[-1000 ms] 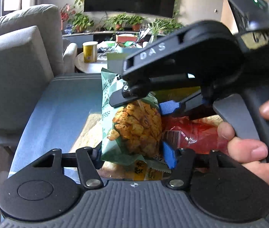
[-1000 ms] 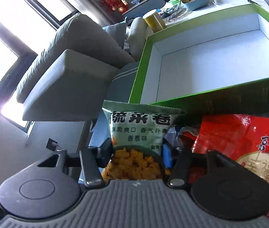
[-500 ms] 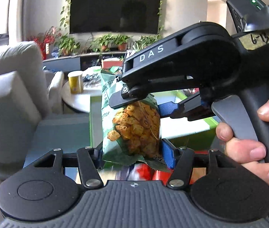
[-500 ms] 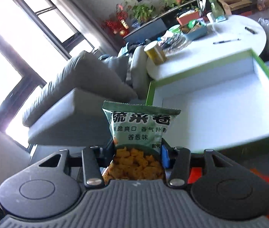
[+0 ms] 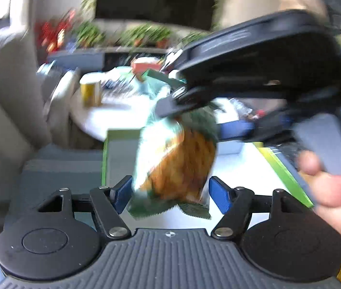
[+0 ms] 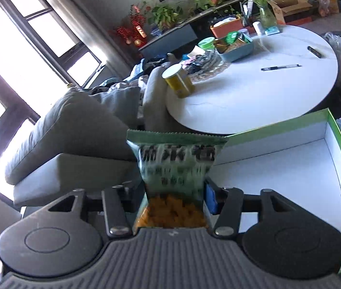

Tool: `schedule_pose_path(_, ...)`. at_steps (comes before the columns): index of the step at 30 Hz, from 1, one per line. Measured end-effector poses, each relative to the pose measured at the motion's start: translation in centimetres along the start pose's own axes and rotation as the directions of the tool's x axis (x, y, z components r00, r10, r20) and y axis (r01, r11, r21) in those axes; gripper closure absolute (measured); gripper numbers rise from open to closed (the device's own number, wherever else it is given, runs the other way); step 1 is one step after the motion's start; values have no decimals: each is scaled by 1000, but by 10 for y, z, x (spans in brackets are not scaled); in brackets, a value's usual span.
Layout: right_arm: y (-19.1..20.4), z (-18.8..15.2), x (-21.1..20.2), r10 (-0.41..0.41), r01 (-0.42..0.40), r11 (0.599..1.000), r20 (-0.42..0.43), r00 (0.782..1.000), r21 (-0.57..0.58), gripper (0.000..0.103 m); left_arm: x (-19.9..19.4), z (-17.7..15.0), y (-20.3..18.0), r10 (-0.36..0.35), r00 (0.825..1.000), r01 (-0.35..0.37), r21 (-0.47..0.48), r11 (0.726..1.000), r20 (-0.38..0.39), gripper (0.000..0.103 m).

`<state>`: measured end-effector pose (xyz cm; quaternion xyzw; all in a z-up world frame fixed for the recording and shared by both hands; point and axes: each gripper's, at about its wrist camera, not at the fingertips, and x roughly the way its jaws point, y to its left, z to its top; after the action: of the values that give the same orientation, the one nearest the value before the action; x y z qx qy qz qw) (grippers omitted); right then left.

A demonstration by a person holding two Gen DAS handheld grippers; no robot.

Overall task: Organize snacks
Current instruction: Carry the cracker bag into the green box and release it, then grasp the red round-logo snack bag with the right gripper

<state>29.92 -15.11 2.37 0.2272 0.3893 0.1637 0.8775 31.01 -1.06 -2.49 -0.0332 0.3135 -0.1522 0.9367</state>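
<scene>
Behind the work area we note a round white table [image 6: 254, 89] carrying a yellow can [image 6: 178, 80], a pen [image 6: 281, 67] and a blue tray [image 6: 236, 48], with a grey sofa [image 6: 74, 125] to its left. We record the right gripper [image 6: 174, 201] clenched on a green snack bag [image 6: 176, 168], held upright above the near left corner of a green-rimmed white box [image 6: 290, 168]. In the left wrist view, which is blurred, the left gripper [image 5: 171, 193] stands released, its blue fingers [image 5: 123, 192] spread either side of the bag's [image 5: 177, 166] lower end; we cannot tell whether they touch it. The right hand [image 5: 334, 192] grips its handle at the frame's right.
</scene>
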Motion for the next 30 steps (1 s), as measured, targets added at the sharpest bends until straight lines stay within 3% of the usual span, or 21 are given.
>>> schedule_pose_path(2,2,0,-12,-26,28,999,54,998,-28,5,-6,-3,6,-7,1000,8,-25,1000,13,29)
schedule_pose_path(6,8,-11,-45,-55,65,994,123,991,-82,4,-28,-9,9,-13,998,15,-19,1000,66,21)
schedule_pose_path(9,4,-23,-67,-68,79,994,135,989,-80,4,-43,-16,3,-45,997,46,-3,999,63,21)
schedule_pose_path(17,-22,-77,-85,-56,53,995,33,998,81,4,-70,-56,-18,-74,996,72,56,996,42,21)
schedule_pose_path(23,-37,-113,-99,-44,41,985,13,999,169,10,-75,-82,-22,-94,995,94,25,995,-11,21)
schedule_pose_path(30,-36,-138,-104,-40,45,984,-33,999,170,11,-78,-101,-27,-92,995,93,13,996,-40,21)
